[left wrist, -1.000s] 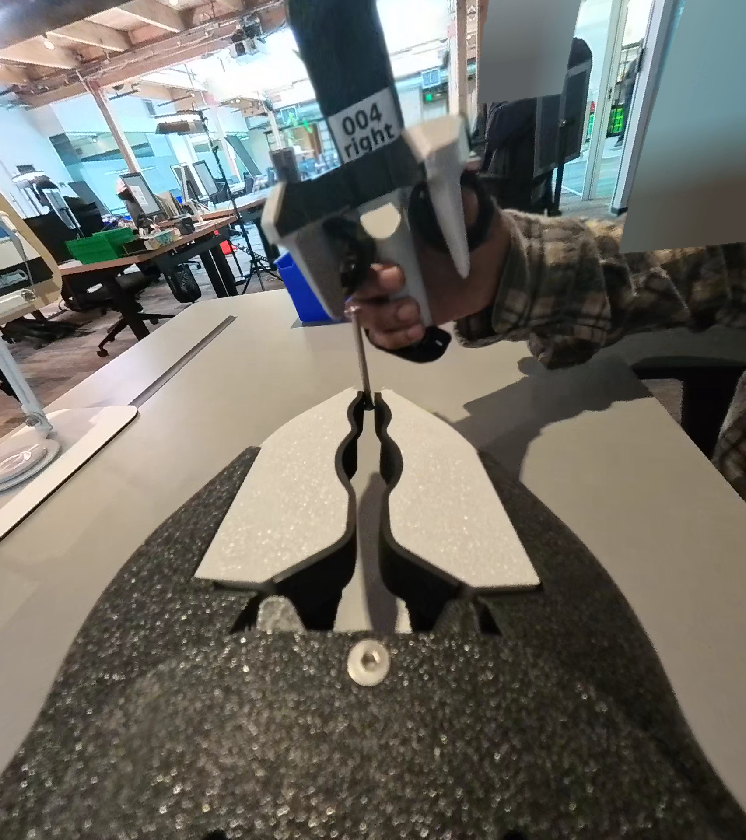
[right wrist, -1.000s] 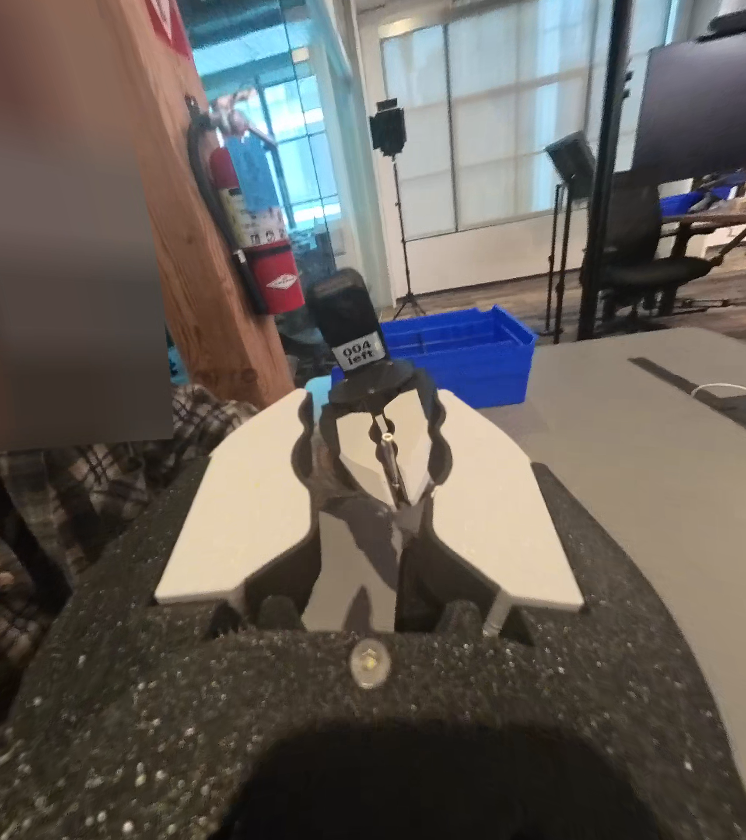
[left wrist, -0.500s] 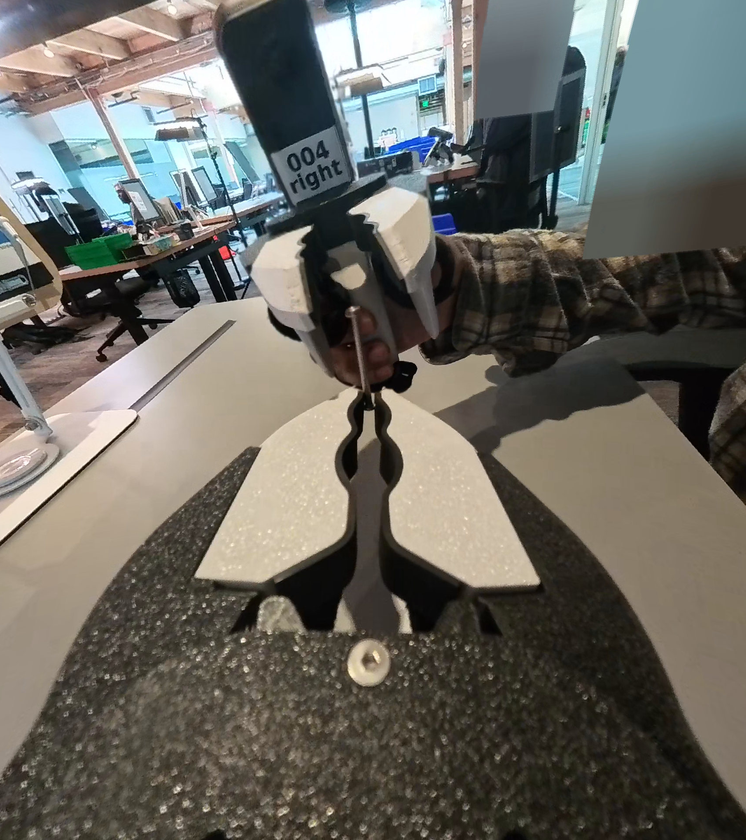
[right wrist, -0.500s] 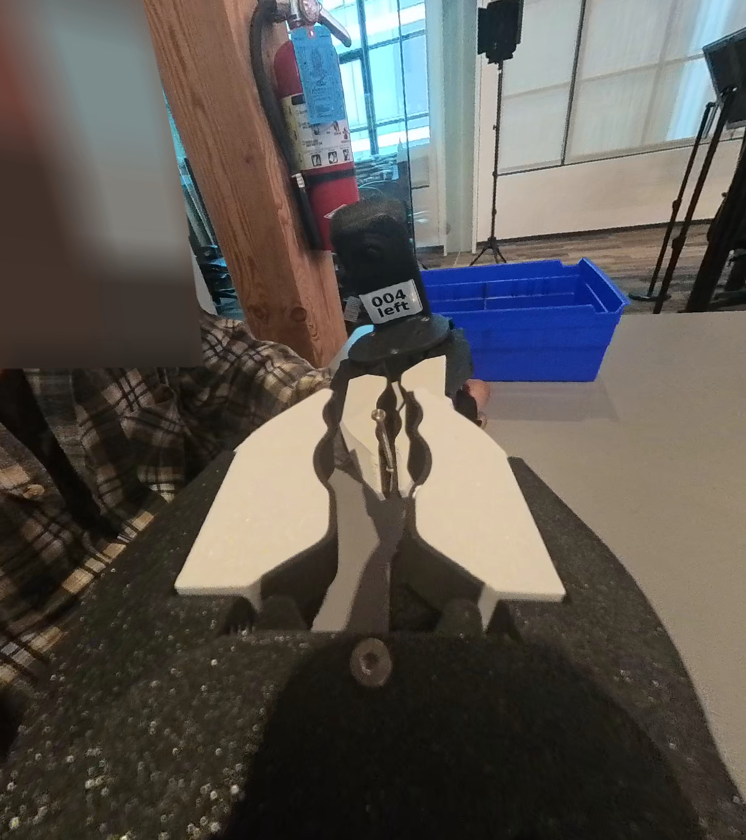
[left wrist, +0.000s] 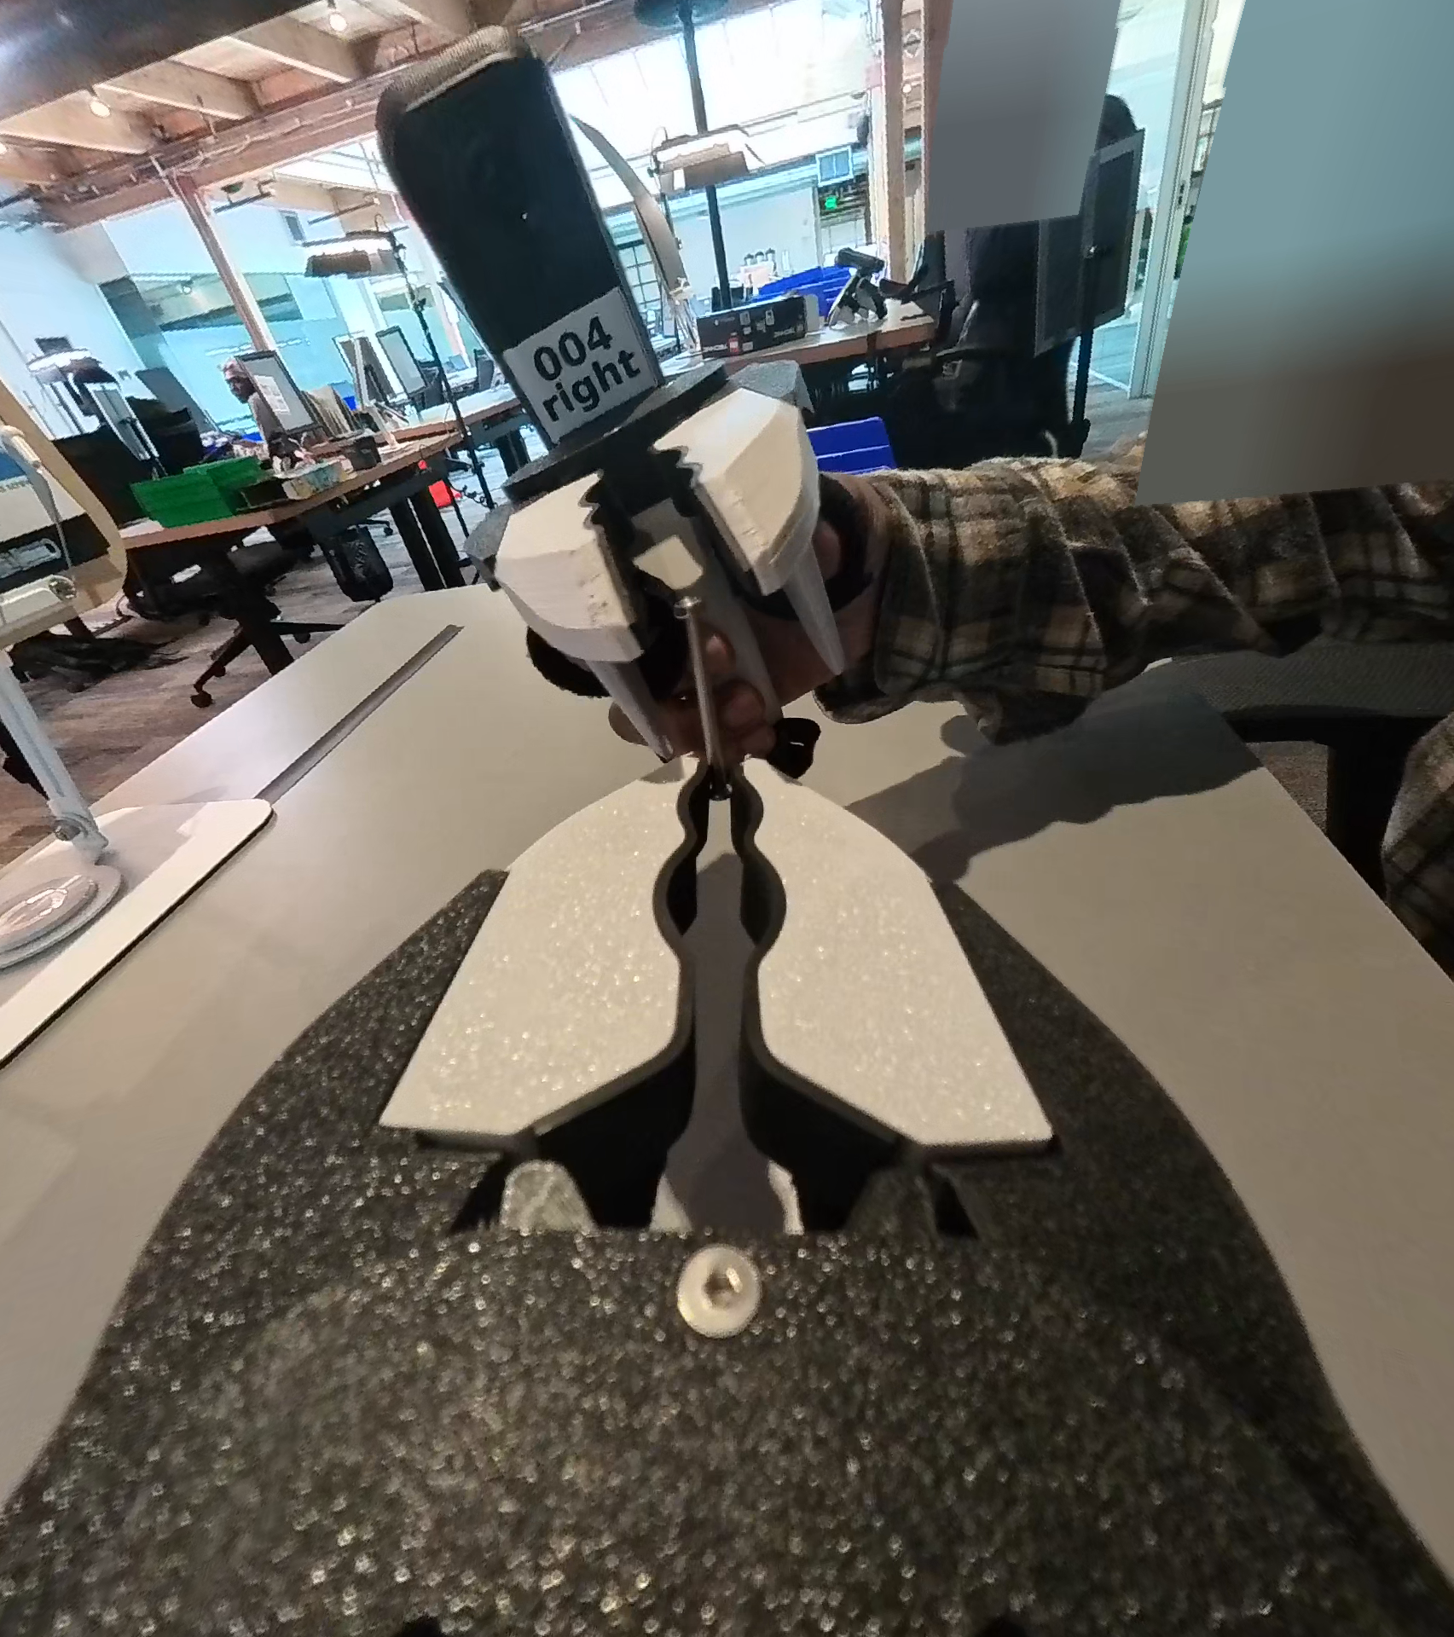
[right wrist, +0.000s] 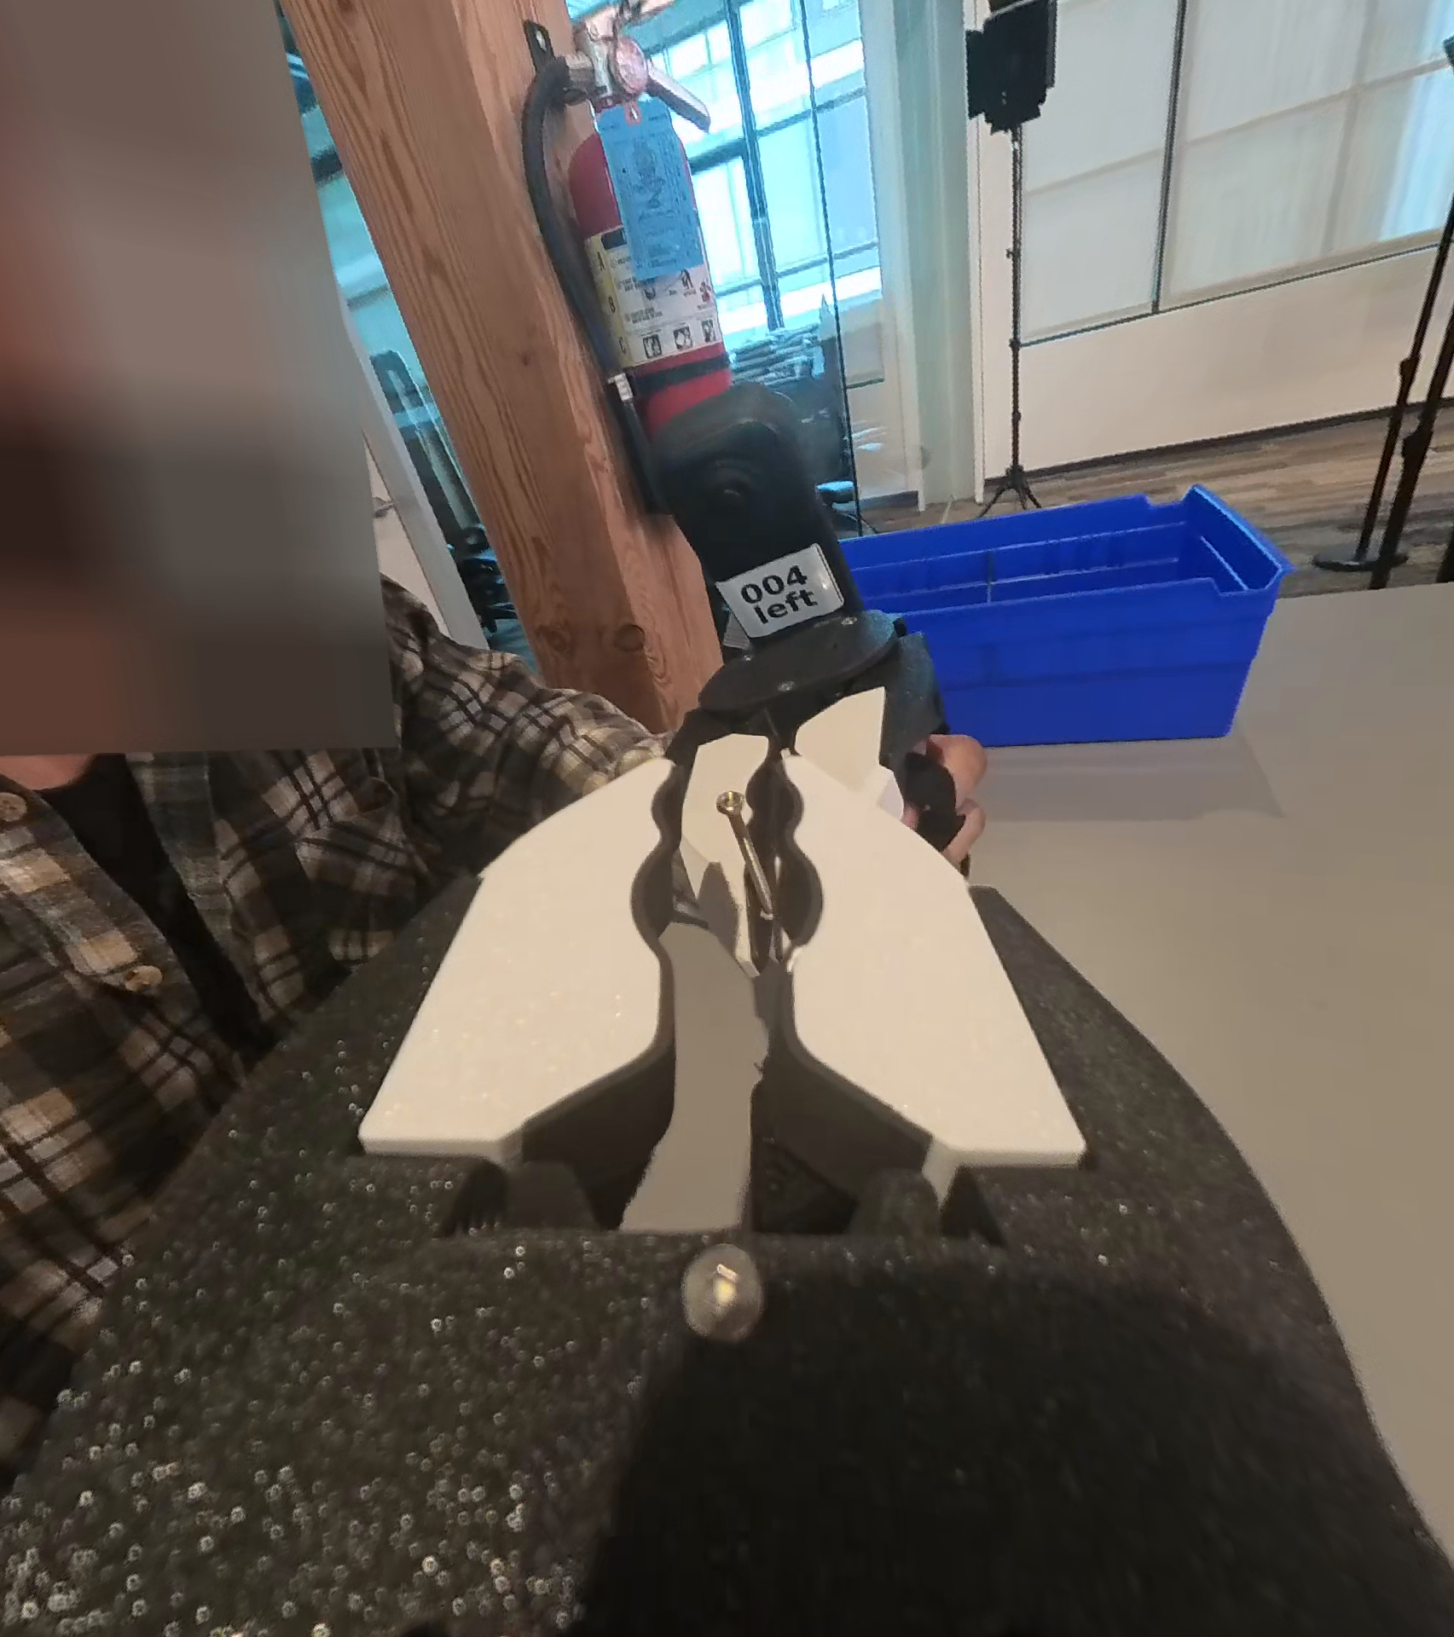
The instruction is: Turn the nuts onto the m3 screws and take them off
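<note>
The left gripper (left wrist: pixel 716 787) pinches the lower end of a thin screw (left wrist: pixel 703 693). The right gripper (right wrist: pixel 727 810), fingers parted, surrounds the screw head above a grey table (left wrist: pixel 1148 974).

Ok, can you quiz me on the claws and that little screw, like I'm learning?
1. True or false: the left claw is pinching the screw.
2. What colour is the bin in the background? A red, B blue, C green.
3. In one word: is the right claw open or shut?

Key: 1 true; 2 B; 3 open, with its fingers apart on either side of the screw.
</note>
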Demonstrator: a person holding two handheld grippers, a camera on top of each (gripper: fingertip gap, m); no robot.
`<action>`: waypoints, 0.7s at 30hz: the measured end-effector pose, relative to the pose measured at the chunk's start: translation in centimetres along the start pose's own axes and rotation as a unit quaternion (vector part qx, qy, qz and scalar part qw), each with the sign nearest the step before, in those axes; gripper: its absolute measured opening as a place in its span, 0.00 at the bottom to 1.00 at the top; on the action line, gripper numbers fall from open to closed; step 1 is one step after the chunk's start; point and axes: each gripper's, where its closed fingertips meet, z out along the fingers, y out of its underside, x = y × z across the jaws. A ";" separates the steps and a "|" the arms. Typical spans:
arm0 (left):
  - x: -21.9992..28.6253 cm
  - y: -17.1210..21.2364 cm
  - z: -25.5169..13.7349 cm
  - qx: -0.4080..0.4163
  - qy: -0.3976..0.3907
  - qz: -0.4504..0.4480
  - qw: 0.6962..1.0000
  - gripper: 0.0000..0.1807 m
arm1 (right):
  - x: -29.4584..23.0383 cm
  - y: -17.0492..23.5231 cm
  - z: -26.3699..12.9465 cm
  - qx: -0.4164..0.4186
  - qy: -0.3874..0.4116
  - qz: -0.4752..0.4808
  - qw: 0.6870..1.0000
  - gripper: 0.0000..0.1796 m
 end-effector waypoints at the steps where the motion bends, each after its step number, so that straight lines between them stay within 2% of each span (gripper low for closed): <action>1: 0.0 0.0 0.0 0.000 0.000 0.000 1.000 0.02 | 0.0 0.0 0.0 0.000 -0.001 0.001 1.000 0.10; 21: -0.1 0.0 -0.1 0.001 -0.003 0.001 1.000 0.02 | 0.2 0.3 0.1 -0.003 -0.001 0.013 1.000 0.03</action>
